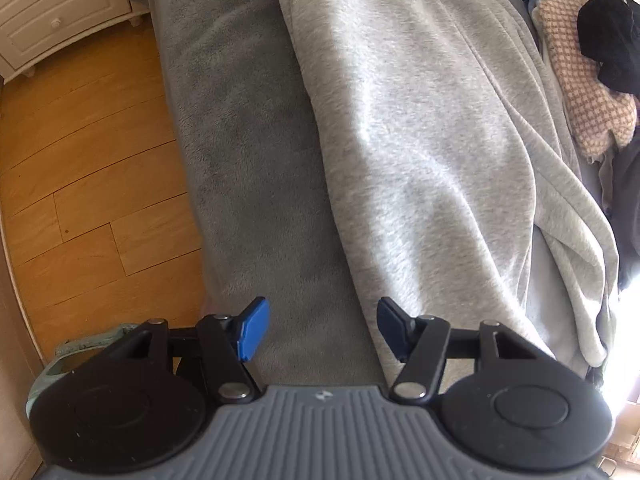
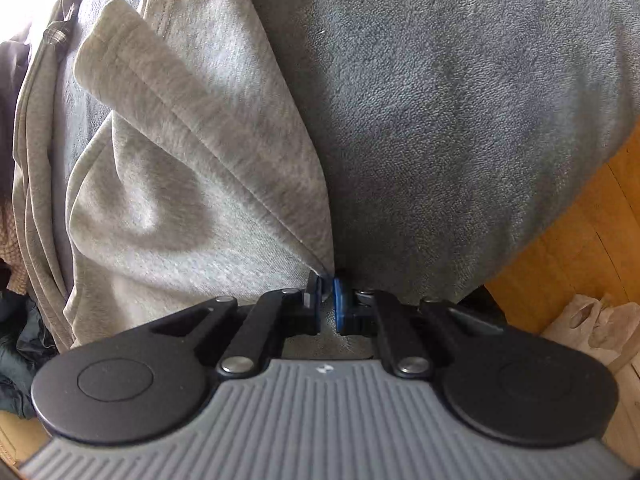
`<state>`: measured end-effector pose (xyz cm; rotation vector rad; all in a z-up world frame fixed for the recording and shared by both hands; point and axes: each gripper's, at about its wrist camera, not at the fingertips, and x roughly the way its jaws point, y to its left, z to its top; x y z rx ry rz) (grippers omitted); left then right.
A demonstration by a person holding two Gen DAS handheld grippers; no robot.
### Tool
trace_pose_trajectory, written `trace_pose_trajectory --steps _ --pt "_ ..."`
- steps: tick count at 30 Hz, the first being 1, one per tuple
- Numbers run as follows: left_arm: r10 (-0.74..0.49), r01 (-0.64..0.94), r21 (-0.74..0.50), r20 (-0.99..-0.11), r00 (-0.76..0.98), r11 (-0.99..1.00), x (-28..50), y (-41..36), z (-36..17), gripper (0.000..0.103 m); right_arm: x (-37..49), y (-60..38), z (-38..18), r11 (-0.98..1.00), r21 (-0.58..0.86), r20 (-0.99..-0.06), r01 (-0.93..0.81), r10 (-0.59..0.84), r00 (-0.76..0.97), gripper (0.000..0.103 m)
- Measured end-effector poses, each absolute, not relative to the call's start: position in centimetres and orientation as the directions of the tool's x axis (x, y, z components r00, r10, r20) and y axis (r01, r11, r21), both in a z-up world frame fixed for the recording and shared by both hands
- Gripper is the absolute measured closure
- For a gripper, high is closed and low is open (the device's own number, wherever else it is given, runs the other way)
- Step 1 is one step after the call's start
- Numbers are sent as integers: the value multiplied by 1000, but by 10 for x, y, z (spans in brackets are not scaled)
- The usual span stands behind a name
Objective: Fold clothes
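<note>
The soft, floppy sweatpants are best taken by the hem; right gripper jaws pinch its corner, left gripper jaws stand wide and empty.

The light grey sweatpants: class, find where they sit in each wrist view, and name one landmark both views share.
Left wrist view: the light grey sweatpants run from top centre down to lower right.
Right wrist view: the sweatpants fill the left half; a corner is pinched in the right gripper.
Shared landmark: the darker grey fleece blanket beneath them.

Light grey sweatpants, darker grey blanket
</note>
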<state>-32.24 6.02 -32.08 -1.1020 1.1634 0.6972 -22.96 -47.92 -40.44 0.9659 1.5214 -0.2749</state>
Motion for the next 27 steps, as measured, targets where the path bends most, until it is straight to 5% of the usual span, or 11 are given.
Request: trace_pose_trajectory --steps 2,5,13,18,20,21,22,27 --pt "-104 -877 -306 -952 288 371 -316 59 -322 42 -229 -480 -404 647 366 -906 669 412 97 94" --pt "-106 -871 -288 -957 269 397 -308 56 -326 42 -230 -483 -394 719 346 -922 602 381 74 71" --pt "-96 -888 -233 -973 212 396 -295 46 -336 41 -204 -479 -323 899 337 -921 279 253 297 51" --pt "-87 -905 -188 -982 168 382 -291 39 -337 39 -148 -445 -333 946 299 -922 125 252 292 40" --pt "-81 -904 -172 -985 152 391 -289 36 -335 39 -137 -445 -337 960 250 -934 129 204 294 45" --pt "-77 -902 -163 -987 144 400 -288 34 -334 39 -135 -448 -338 959 243 -934 146 191 301 75" --pt "-74 -900 -154 -988 136 408 -286 33 -334 39 -133 -452 -339 956 242 -933 168 182 310 94" --pt "-70 -896 -143 -990 126 419 -284 28 -334 39 -196 -526 -327 779 377 -885 501 144 442 98"
